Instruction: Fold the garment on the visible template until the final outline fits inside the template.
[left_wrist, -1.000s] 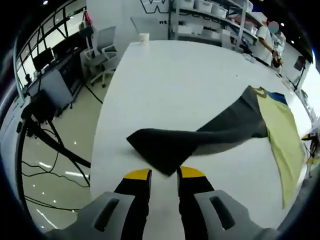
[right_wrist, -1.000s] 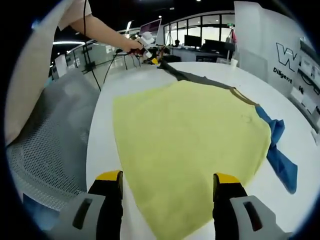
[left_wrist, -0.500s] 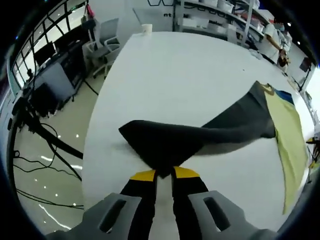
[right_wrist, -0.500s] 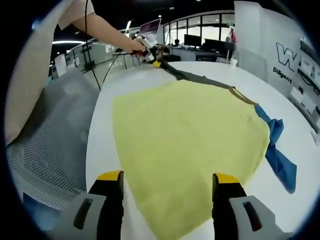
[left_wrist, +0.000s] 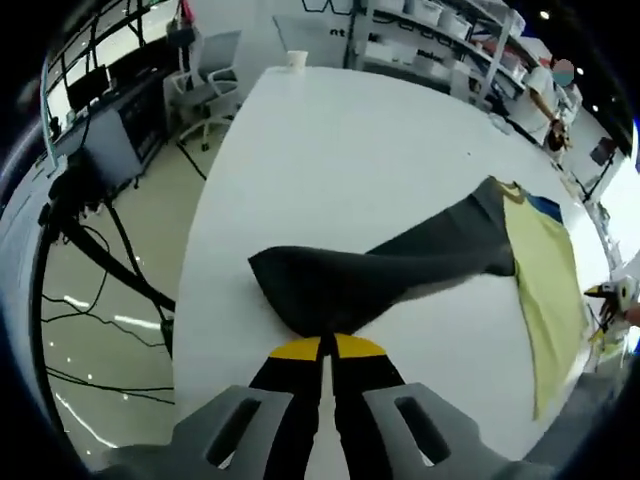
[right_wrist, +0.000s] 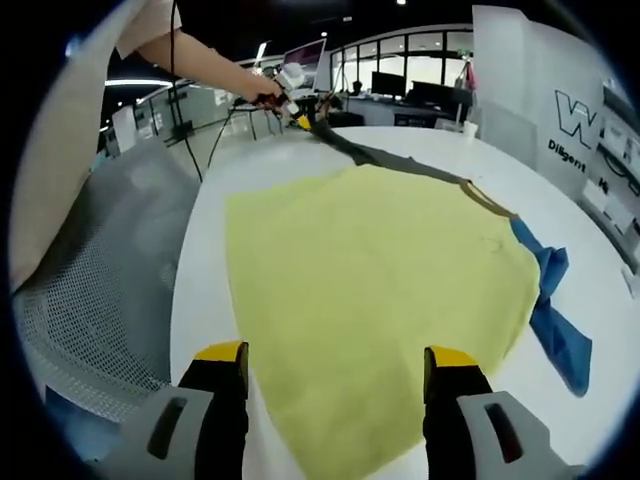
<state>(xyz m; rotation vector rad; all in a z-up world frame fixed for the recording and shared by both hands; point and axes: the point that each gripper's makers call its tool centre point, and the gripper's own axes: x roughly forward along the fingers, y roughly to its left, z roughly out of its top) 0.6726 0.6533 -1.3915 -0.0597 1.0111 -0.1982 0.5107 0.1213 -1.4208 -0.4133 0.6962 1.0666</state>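
Left gripper (left_wrist: 327, 347) is pinching the grey sleeve (left_wrist: 330, 290) over the white counter (left_wrist: 340, 150); right gripper (right_wrist: 338, 362) is hanging released, yellow garment (right_wrist: 370, 270) spreading ahead; office chairs (left_wrist: 205, 80) beyond.

the left gripper (left_wrist: 327, 345) pinches the corner of a dark grey sleeve (left_wrist: 385, 280), jaws closed on it. the sleeve stretches across the white table (left_wrist: 340, 140) to the garment's yellow body (left_wrist: 545, 290).

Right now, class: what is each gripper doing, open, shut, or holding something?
Left gripper: shut on the dark sleeve of the garment.
Right gripper: open, holding nothing, jaws apart over the yellow panel.
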